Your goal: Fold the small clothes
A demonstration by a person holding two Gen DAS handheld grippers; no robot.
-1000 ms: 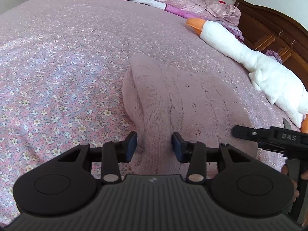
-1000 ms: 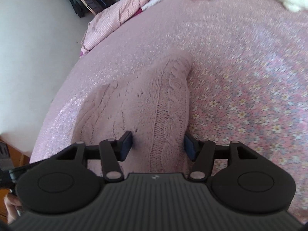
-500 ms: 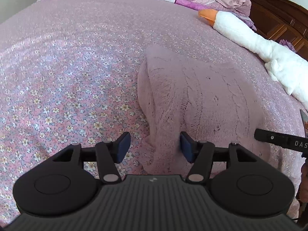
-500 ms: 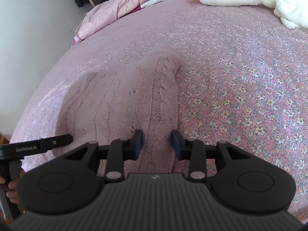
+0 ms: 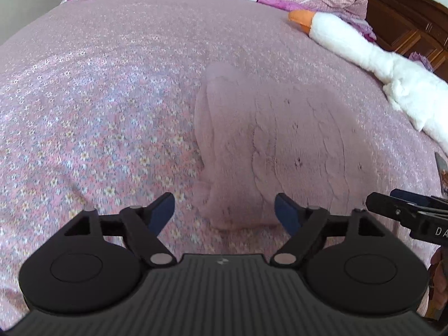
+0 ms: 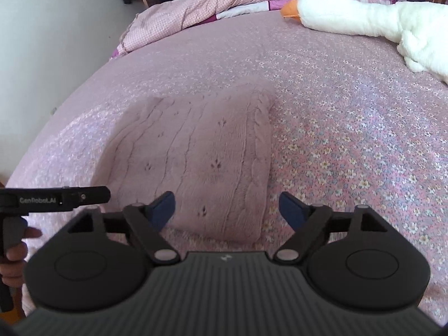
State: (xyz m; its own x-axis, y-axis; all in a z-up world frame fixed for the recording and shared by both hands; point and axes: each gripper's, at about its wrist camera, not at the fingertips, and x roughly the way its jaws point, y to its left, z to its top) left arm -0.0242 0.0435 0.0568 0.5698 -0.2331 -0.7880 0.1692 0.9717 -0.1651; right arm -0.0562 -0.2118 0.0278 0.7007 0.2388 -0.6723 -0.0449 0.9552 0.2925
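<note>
Through my left wrist view, my left gripper (image 5: 224, 210) hangs with its jaws spread wide, nothing between them. The pink knitted garment (image 5: 282, 140) lies flat on the floral bedspread (image 5: 84, 112), just ahead of my blue fingertips (image 5: 161, 211), folded into a compact, roughly rectangular packet. My right gripper (image 5: 406, 218) pokes in at the right edge. A white plush goose (image 5: 378, 67) lies well apart, farther up the bed.

Through my right wrist view, my right gripper (image 6: 226, 210) is spread open too, holding nothing. The garment's near edge sits between and just beyond my fingers, its edges looking even. I judge this piece folded and released; I see no other small clothes here, so whether more remain I cannot tell.
</note>
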